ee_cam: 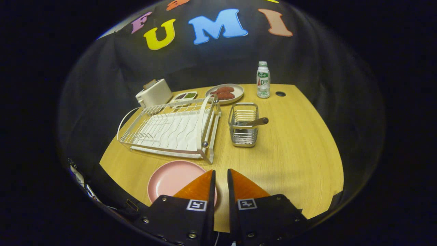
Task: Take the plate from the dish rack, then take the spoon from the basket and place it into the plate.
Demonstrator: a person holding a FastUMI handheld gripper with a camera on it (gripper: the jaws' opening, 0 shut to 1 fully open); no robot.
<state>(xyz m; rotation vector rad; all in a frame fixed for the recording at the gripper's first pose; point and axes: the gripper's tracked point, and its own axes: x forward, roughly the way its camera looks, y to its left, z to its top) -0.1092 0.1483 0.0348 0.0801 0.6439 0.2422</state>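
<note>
The tongs (221,172) hover nearly closed and empty over the table (293,153). The pink plate (170,177) lies flat just beside them, below the dish rack (170,128). The spoon (254,122) leans in the basket (243,124) beyond.

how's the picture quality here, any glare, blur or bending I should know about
Gripper view: strong fisheye bending curves the table edges; warm light falls on the tabletop while the surroundings go dark; the dish rack and basket are sharp, with soft shadows; mild sheen on the pink plate; the tongs, nearly closed and holding nothing, loom large up close.
</note>
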